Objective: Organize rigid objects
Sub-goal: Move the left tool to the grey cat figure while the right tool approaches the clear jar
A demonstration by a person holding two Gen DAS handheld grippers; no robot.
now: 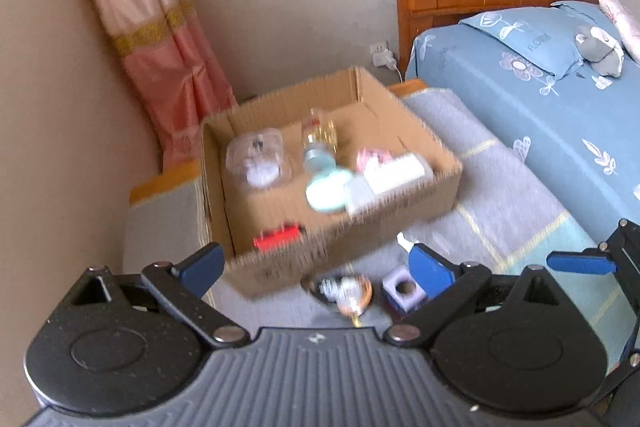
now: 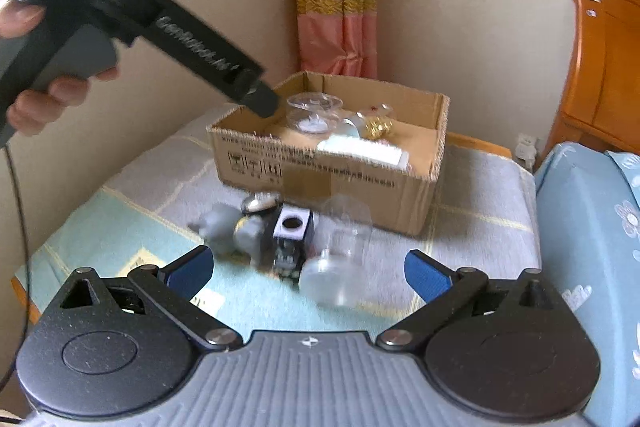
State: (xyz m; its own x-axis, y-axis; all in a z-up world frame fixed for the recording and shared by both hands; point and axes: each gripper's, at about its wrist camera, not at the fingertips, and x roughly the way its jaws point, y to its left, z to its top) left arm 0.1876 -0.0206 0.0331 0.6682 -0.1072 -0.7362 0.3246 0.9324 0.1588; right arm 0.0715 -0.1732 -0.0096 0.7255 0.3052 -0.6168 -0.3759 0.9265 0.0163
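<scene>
Right now both tongs stand wide apart with nothing between their blue pads. The left tongs (image 1: 316,267) hang above the near edge of a cardboard box (image 1: 400,215), which sits on a blanket-covered worktop (image 1: 500,187) beside a bed (image 1: 540,107). Inside the box lie a clear plastic container (image 1: 258,157), a bottle with a gold band (image 1: 320,139), a pale green round lid (image 1: 328,193), a white carton (image 1: 396,171) and a red piece (image 1: 278,237) by the near wall; motion blur hides finer detail.

Just in front of the box, on the blanket, a purple-and-white cube with a round hole (image 2: 293,223) lies next to a clear glass jar (image 2: 340,251) tipped on its side and a grey figure (image 2: 232,231). The right tongs (image 2: 308,275) hover over this small cluster, touching none of it. A hand (image 2: 48,95) grips the left tool's handle at the upper left of the right wrist view.
</scene>
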